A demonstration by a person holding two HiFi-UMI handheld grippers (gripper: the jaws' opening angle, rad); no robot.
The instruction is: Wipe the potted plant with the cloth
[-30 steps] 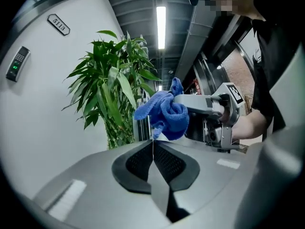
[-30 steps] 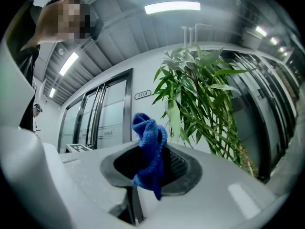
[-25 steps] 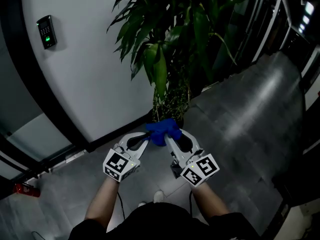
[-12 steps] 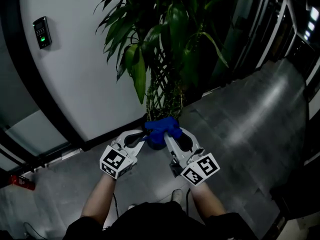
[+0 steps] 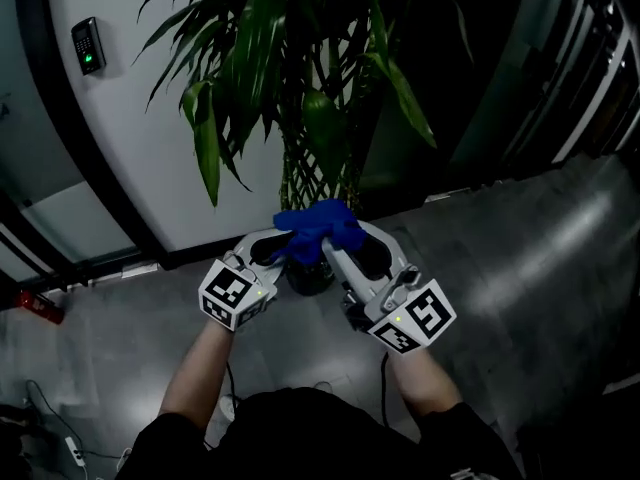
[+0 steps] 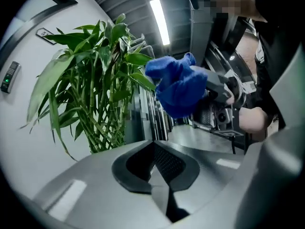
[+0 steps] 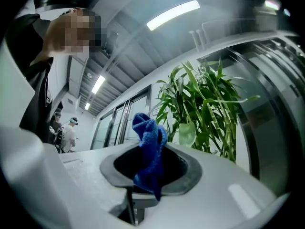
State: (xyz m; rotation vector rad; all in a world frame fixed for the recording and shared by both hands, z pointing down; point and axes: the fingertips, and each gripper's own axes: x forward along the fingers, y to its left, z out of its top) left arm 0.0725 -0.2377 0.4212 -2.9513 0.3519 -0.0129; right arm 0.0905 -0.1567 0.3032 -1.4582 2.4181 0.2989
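Observation:
The potted plant (image 5: 300, 78) has long green leaves and braided stems (image 5: 315, 173), and its dark pot (image 5: 305, 276) stands on the floor against the white curved wall. A blue cloth (image 5: 318, 226) is bunched just in front of the stems. My right gripper (image 5: 328, 246) is shut on the cloth (image 7: 150, 151), which hangs out of its jaws with the plant (image 7: 205, 113) beyond. My left gripper (image 5: 283, 250) is just left of the cloth, shut with nothing between its jaws (image 6: 159, 175). In the left gripper view, the cloth (image 6: 178, 87) is ahead and the plant (image 6: 90, 94) to the left.
A keypad (image 5: 88, 46) is mounted on the white wall at upper left. A red object (image 5: 32, 304) and cables (image 5: 40, 418) lie on the grey floor at left. Dark slatted panels (image 5: 590, 58) stand to the right. People (image 7: 70, 132) stand far off in the right gripper view.
Both grippers and the cloth have risen and moved closer to the plant's stems. The view has shifted, so the plant sits more to the left and nearer.

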